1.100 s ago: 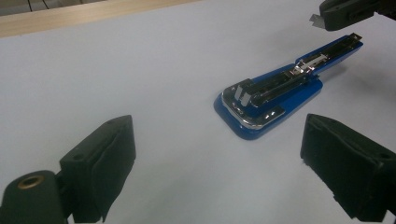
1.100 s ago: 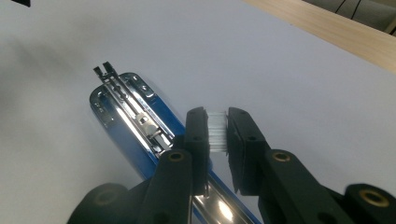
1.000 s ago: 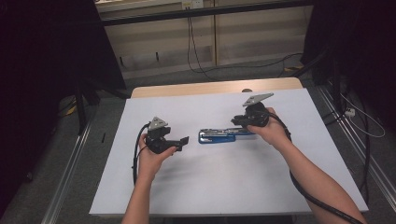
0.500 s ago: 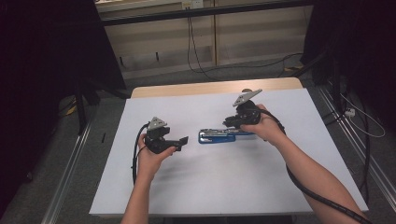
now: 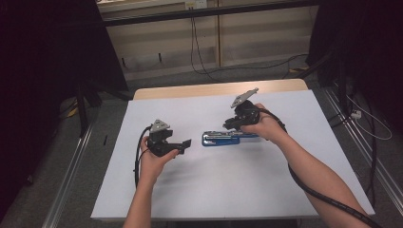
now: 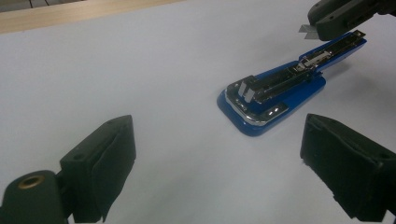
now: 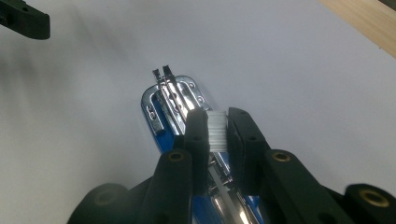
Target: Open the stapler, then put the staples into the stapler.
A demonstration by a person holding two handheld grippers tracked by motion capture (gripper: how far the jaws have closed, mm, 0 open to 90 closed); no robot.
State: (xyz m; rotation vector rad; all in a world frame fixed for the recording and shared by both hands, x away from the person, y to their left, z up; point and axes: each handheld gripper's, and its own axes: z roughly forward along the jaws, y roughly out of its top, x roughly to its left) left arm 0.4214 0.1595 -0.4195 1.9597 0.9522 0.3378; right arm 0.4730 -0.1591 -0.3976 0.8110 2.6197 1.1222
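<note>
- A white sheet [image 5: 228, 190] covered the worktop, with a strip of bare wood [image 5: 209, 89] showing along its far edge.
- A blue stapler [image 5: 219, 138] lay flat on the sheet near the middle of the worktop, its length running roughly parallel to the far edge.
- In the left gripper view the stapler [image 6: 273, 95] lay opened, its metal magazine channel exposed above the blue base.
- The right gripper [image 5: 234, 124], held in the person's right hand [image 5: 264, 126], hovered over the stapler's right end, tilted down towards it.
- In the right gripper view its jaws were clenched on a small silvery strip of staples [image 7: 216, 131], held directly above the open metal channel of the stapler [image 7: 172, 100].
- The left gripper [image 5: 186, 143], held in the person's left hand [image 5: 153, 159], sat just left of the stapler, nearer the left edge of the worktop and apart from the stapler.
- The left gripper view showed its jaws spread wide and released, grasping nothing, with bare sheet between them.
- A black cable [image 5: 318, 194] trailed from the right gripper along the forearm to the near edge.
</note>
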